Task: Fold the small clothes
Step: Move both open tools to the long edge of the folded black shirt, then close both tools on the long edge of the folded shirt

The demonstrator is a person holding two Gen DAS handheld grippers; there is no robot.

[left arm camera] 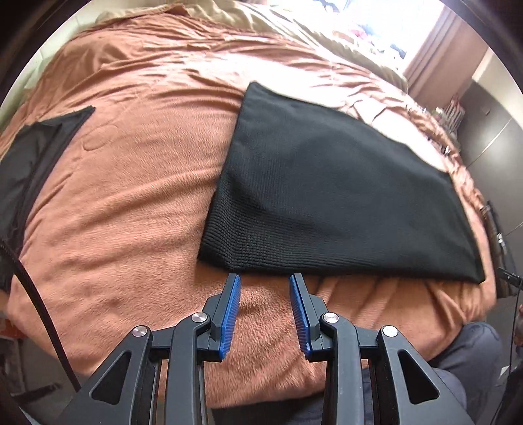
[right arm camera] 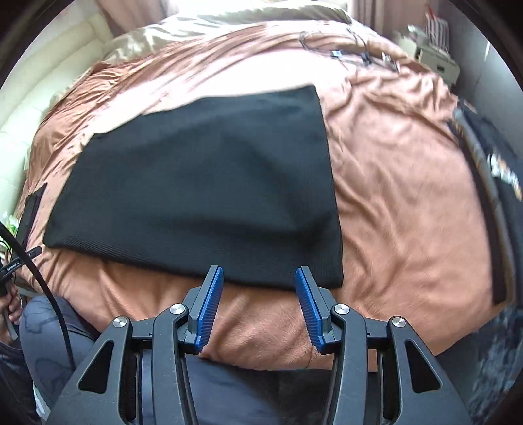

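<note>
A black knitted garment [left arm camera: 330, 196] lies folded flat on the orange-brown blanket [left arm camera: 137, 183] of a bed. In the left wrist view my left gripper [left arm camera: 265, 278] hangs open just short of the garment's near left edge, nothing between its blue pads [left arm camera: 230, 310]. In the right wrist view the same garment [right arm camera: 209, 183] fills the middle, and my right gripper [right arm camera: 259, 271] stands open above its near right edge, its blue pads [right arm camera: 209, 310] holding nothing.
Another black garment [left arm camera: 29, 170] lies at the bed's left side, and a dark item with orange print [right arm camera: 497, 183] at the right edge. Cables [right arm camera: 359, 52] rest at the far end. Beige bedding [right arm camera: 183, 29] lies beyond. A person's legs [right arm camera: 49, 343] are below.
</note>
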